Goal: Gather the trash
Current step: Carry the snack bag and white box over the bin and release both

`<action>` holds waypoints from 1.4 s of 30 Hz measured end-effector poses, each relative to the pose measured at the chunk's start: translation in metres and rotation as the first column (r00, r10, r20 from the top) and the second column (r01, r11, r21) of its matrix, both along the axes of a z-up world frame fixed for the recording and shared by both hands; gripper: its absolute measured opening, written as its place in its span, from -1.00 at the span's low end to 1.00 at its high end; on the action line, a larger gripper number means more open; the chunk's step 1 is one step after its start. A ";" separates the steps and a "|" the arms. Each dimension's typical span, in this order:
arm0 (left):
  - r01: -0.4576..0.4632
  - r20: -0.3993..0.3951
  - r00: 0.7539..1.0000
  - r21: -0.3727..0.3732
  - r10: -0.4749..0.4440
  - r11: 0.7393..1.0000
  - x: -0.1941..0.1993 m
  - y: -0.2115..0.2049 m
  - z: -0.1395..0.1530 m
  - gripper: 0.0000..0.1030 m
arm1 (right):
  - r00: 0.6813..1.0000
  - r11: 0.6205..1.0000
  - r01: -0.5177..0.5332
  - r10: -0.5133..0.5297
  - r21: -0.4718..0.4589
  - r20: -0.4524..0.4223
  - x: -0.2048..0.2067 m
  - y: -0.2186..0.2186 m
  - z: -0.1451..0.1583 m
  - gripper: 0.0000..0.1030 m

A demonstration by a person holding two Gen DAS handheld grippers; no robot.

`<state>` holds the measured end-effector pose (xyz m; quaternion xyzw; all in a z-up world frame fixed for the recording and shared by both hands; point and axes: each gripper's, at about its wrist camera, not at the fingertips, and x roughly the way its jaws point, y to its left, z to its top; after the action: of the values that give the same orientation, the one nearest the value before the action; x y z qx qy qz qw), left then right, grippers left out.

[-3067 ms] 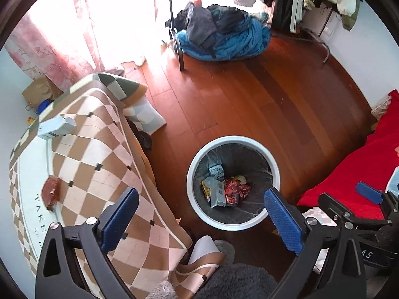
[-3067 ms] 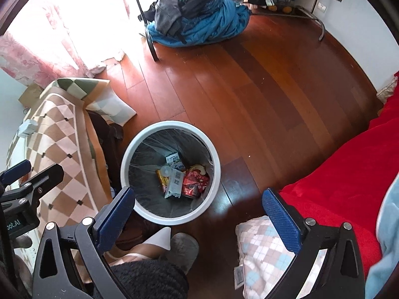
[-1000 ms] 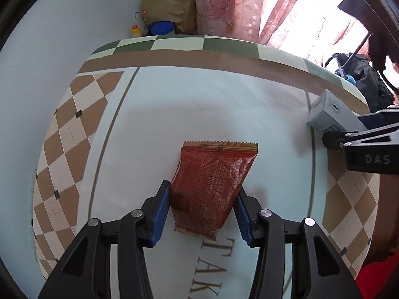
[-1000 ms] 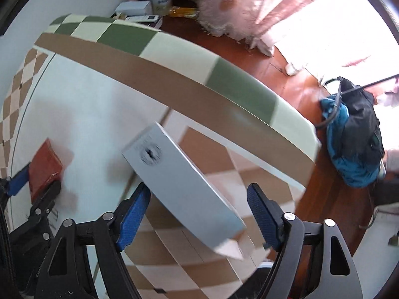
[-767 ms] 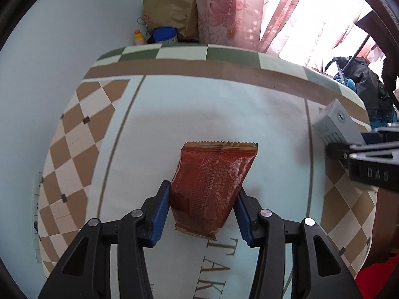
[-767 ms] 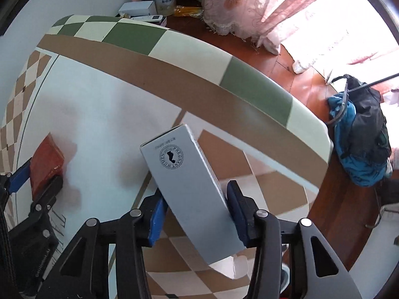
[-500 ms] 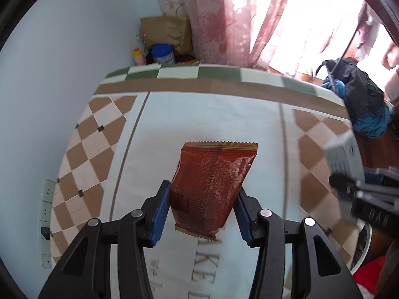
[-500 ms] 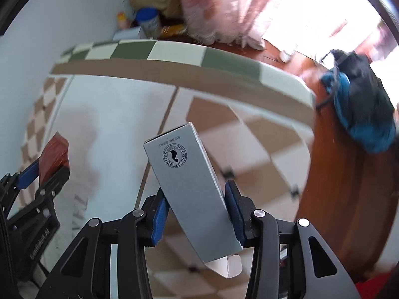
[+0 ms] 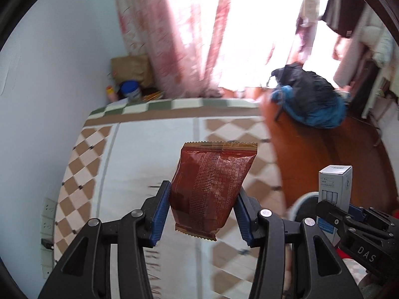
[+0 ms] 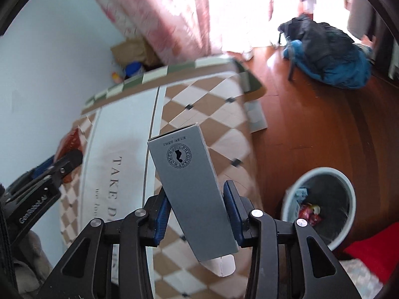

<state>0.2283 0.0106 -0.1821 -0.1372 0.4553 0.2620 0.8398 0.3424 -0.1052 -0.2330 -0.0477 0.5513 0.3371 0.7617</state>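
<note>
My left gripper (image 9: 202,211) is shut on a reddish-brown snack wrapper (image 9: 212,189) and holds it in the air above the checked tablecloth (image 9: 99,164). My right gripper (image 10: 197,214) is shut on a grey carton (image 10: 189,186) with a round stamp, held above the table's edge. The carton also shows at the right of the left wrist view (image 9: 335,186). The white-rimmed trash bin (image 10: 349,186) with wrappers inside stands on the floor, right of and below the right gripper. The left gripper and the wrapper show at the left of the right wrist view (image 10: 59,162).
The table (image 10: 214,104) with the checked cloth stands against a pale blue wall. A blue and black pile of clothes (image 10: 326,54) lies on the wooden floor by the pink curtain (image 9: 179,32). A red blanket (image 10: 374,249) lies right of the bin.
Both grippers closed on their items on the table and lifted them. Both have since swung right, away from the wall, and the bin has come into the right wrist view.
</note>
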 end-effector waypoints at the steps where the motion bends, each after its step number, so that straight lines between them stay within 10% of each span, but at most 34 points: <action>1: 0.019 0.012 1.000 0.001 -0.019 1.000 0.002 -0.011 0.007 -0.13 | 1.000 1.000 0.015 -0.015 0.013 0.007 0.001 -0.013 0.008 -0.17; 9: 0.206 0.089 0.975 -0.022 -0.203 0.978 0.039 -0.106 0.040 -0.13 | 0.981 0.980 0.182 -0.186 0.075 0.049 0.005 -0.143 0.055 -0.18; 15: 0.337 0.053 0.942 -0.119 -0.333 0.934 0.095 -0.174 0.004 -0.13 | 0.951 0.951 0.307 -0.308 0.039 0.023 0.028 -0.225 0.037 -0.18; 29: 0.333 -0.241 0.858 -0.412 -0.454 0.848 0.204 -0.223 -0.173 -0.08 | 0.847 0.883 0.447 -0.469 -0.143 -0.249 0.118 -0.315 -0.157 -0.20; 40: 0.257 -0.356 0.842 -0.398 -0.406 0.881 0.221 -0.223 -0.219 0.97 | 0.802 0.874 0.432 -0.485 -0.224 -0.348 0.158 -0.303 -0.248 -0.17; 42: 0.251 -0.362 0.845 -0.384 -0.394 0.889 0.217 -0.218 -0.218 0.97 | 0.798 0.869 0.438 -0.494 -0.229 -0.346 0.162 -0.302 -0.251 0.36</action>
<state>0.4454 -0.2078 -0.4003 -0.1316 0.6821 0.0608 0.7168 0.5043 -0.4076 -0.4836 0.1058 0.7092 0.1027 0.6894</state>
